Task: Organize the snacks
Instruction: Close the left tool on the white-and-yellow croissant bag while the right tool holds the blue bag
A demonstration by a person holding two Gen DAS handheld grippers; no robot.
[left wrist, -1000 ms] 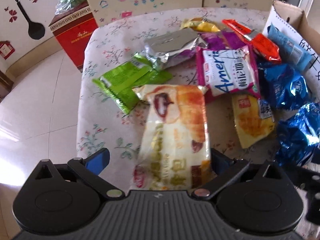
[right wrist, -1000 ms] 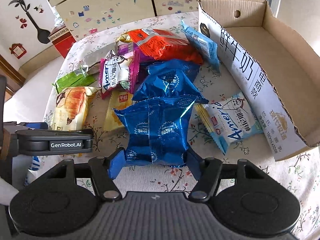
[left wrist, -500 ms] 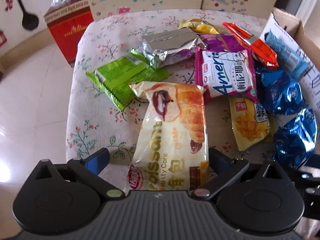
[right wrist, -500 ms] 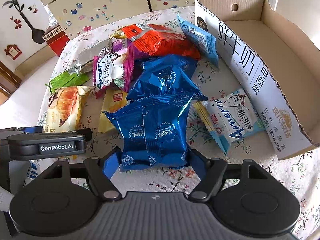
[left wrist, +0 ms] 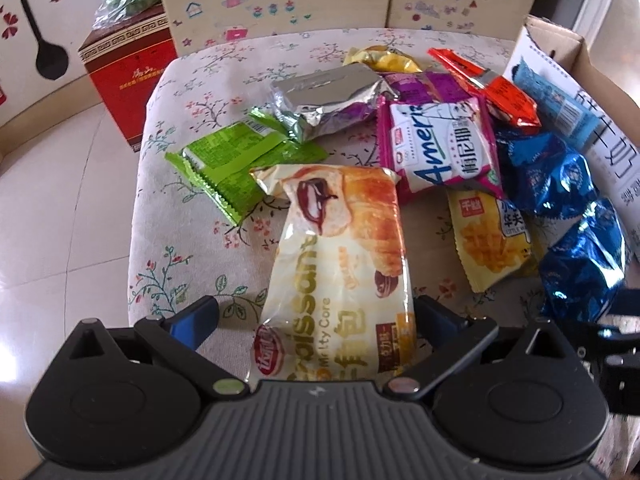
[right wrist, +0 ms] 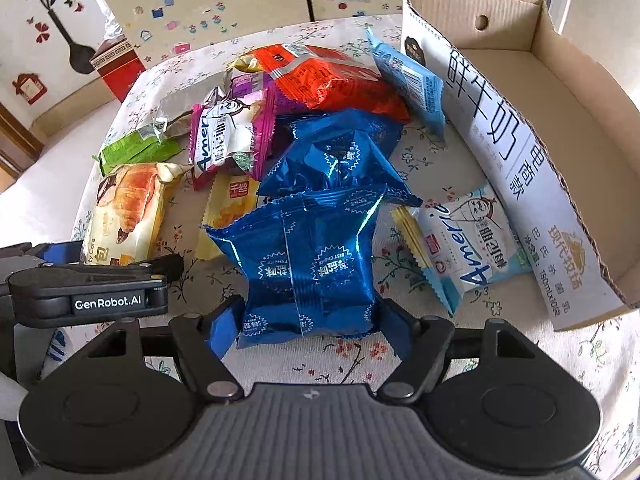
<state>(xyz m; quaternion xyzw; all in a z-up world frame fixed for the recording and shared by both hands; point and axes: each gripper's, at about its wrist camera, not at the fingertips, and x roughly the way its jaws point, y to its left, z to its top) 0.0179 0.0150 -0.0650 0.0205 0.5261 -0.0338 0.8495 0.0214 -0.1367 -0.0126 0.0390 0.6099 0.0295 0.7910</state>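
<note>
A cream croissant packet (left wrist: 340, 264) lies flat on the floral tablecloth (left wrist: 192, 208), its near end between the fingers of my left gripper (left wrist: 316, 320). That gripper is open: a gap shows beside the left fingertip (left wrist: 196, 320). A blue foil packet (right wrist: 308, 256) sits between the fingers of my right gripper (right wrist: 310, 328), whose jaws are closing, with both pads against the packet's narrowed sides. A second blue foil packet (right wrist: 336, 152) lies just behind it. The left gripper (right wrist: 92, 292) also shows at the left of the right wrist view.
An open cardboard box (right wrist: 520, 160) stands at the right. Also on the cloth lie a pale blue Ameri packet (right wrist: 468, 244), an orange packet (right wrist: 328, 76), a magenta Ameri packet (left wrist: 440, 148), a yellow packet (left wrist: 492, 240), green (left wrist: 236, 156) and silver (left wrist: 328, 96) ones. A red box (left wrist: 128, 80) stands on the floor.
The left gripper has tilted and crept forward, so the croissant packet reaches further between its fingers. The right gripper's fingers parted slightly around the blue packet, which stayed where it was.
</note>
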